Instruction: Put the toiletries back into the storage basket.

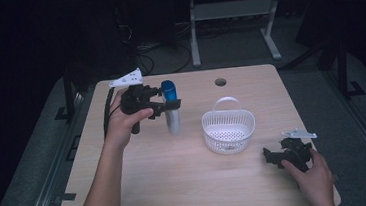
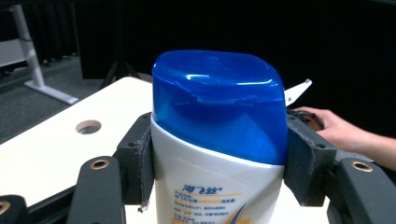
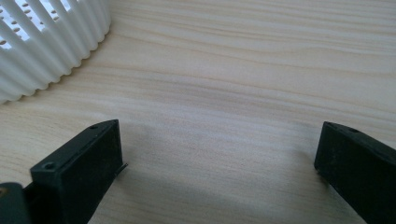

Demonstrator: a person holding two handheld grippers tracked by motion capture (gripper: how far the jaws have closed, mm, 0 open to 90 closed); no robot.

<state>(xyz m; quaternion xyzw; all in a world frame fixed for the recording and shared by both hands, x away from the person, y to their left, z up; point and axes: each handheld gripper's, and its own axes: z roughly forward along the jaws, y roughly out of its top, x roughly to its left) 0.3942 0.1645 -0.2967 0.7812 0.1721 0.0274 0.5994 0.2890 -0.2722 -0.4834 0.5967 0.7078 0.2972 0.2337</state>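
**Shampoo bottle gripped near the cap, basket waiting**

The shampoo bottle (image 2: 217, 154), white with a blue flip cap (image 2: 219, 100), hangs upright in the left claw (image 1: 171, 104) above the far left part of the desk (image 1: 178, 183). The pads (image 2: 140, 163) press its shoulders just under the cap, on either side. The white slatted basket (image 1: 228, 131) stands to the right of it, near but apart, its handle raised.

The right claw (image 1: 271, 156) rests low over the desk beside the basket, jaws spread wide with nothing between them.

Judging from this, the bottle is bound for the basket. The grip sits high on a smooth, tapering body, so the heavy lower part could swing or slip through the pads. The raised handle could also catch the bottle's base and tip the light basket.
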